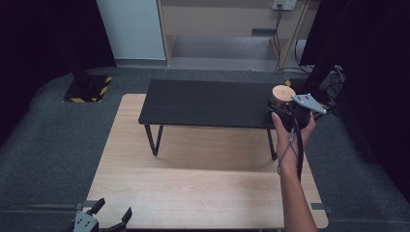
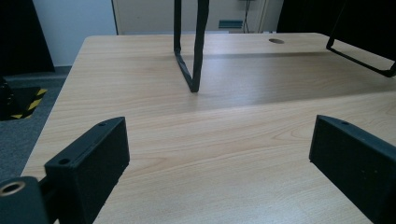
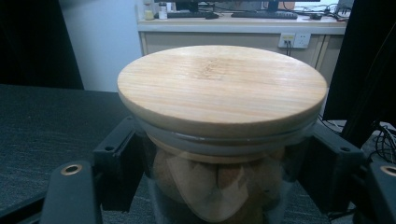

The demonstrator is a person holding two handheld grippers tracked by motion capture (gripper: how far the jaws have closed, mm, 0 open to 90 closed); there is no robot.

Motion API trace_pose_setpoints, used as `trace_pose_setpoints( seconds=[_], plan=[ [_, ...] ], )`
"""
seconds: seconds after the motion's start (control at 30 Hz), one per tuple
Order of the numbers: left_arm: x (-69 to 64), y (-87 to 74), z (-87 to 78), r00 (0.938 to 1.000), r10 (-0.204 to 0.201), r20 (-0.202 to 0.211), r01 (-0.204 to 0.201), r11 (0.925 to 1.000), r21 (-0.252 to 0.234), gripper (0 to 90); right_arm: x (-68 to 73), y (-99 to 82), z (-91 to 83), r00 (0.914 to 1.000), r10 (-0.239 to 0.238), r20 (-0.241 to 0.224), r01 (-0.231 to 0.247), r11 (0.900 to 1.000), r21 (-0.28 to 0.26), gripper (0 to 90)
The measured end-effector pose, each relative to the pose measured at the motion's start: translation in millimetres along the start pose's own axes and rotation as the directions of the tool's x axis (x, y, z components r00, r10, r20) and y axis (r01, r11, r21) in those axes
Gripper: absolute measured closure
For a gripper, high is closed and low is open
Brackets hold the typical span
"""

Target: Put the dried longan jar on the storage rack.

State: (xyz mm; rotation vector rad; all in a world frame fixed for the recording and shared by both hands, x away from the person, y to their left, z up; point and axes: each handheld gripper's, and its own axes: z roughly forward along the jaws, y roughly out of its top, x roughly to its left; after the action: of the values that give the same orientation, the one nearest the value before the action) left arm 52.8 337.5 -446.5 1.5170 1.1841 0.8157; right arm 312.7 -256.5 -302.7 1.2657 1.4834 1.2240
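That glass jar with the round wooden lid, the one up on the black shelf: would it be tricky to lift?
The clear glass jar looks smooth, so it may slip unless the right gripper squeezes firmly. Glass is probably fragile if dropped. The round wooden lid seems merely seated on top and could shift if tilted. Brown pieces inside probably add some weight.

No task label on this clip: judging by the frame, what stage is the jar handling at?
Done: the right gripper has closed around the glass jar with the round bamboo lid, on the right end of the low black bench. In hand: that grasp, lid on. Left: any lift or placement; the jar's goal is unclear. The left gripper waits open over the light wooden table.
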Motion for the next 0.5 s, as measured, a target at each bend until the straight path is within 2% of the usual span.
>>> trace_pose_setpoints(
  seconds=[0.3,0.5],
  plan=[
    [1.8,0.6,-0.7,1.0000,0.002,0.001,-0.002,1.0000,-0.002,3.6,-1.2,0.3,-0.7,1.0000,0.002,-0.006,-0.002,1.0000,0.001,23.9],
    [2.4,0.4,-1.8,1.0000,0.001,0.002,-0.001,1.0000,-0.003,3.6,-1.9,-0.2,-1.9,0.9997,0.022,-0.005,-0.023,0.9996,-0.020,10.0]
  ],
)
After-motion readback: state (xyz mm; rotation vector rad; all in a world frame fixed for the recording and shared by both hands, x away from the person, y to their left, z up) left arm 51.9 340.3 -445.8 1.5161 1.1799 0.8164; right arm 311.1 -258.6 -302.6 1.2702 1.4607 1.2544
